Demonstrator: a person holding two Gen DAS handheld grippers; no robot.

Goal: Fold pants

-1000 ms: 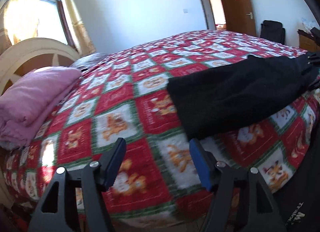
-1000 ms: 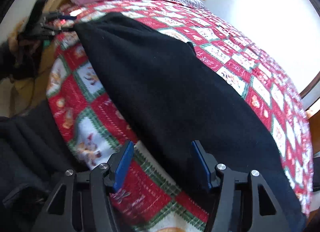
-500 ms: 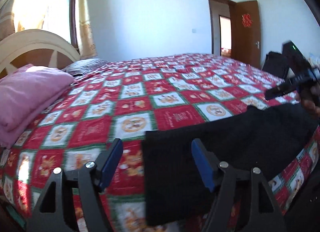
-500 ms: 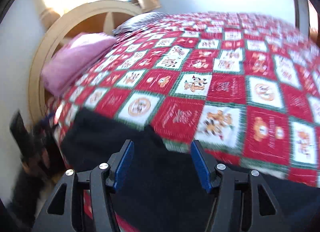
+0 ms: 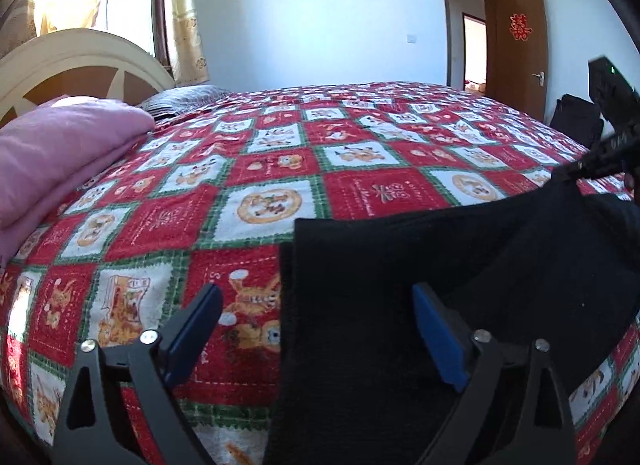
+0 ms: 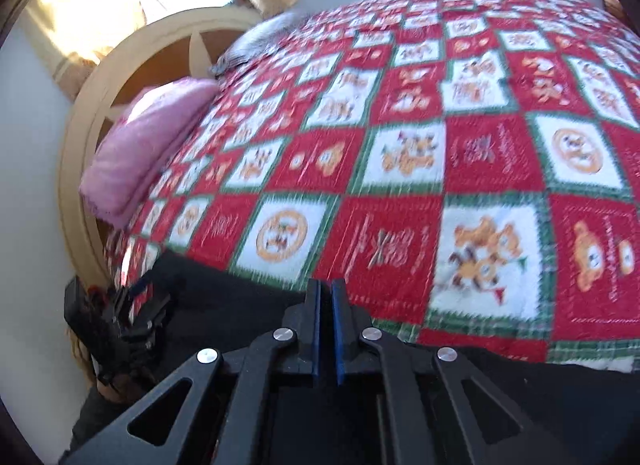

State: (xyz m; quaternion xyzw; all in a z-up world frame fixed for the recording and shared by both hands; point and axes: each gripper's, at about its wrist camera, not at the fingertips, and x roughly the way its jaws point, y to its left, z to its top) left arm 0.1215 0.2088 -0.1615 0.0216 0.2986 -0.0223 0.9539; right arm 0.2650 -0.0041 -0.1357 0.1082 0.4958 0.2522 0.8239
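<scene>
Since a second ago, both cameras have been swinging across the bed, and the right hand-held gripper (image 6: pixel 325 305), then spread, is now showing its blue pads pressed together. Whether cloth is caught between them, I cannot tell from its own view; in the left wrist view, at 3 o'clock, its tip is meeting a raised peak of the pants.

Filling both views is the wide bed covered by a red, white and green checked fleece blanket with cartoon animals (image 5: pixel 280 169). At its head, a cream arched wooden headboard (image 5: pixel 80 49) is standing at 10 o'clock in the left view. Next in size, the black soft-knit pants (image 5: pixel 420 273) are lying along the near edge of the bed, between 4 and 6 o'clock in the left view, their straight end reaching towards the middle. A folded pink quilt (image 5: pixel 60 153) is resting at 9 o'clock, well apart from the pants.

Over the pants' end, the left hand-held gripper (image 5: pixel 318 329) is hovering with its jaws opening; the cloth edge is lying beneath the gap, untouched by either pad.
</scene>
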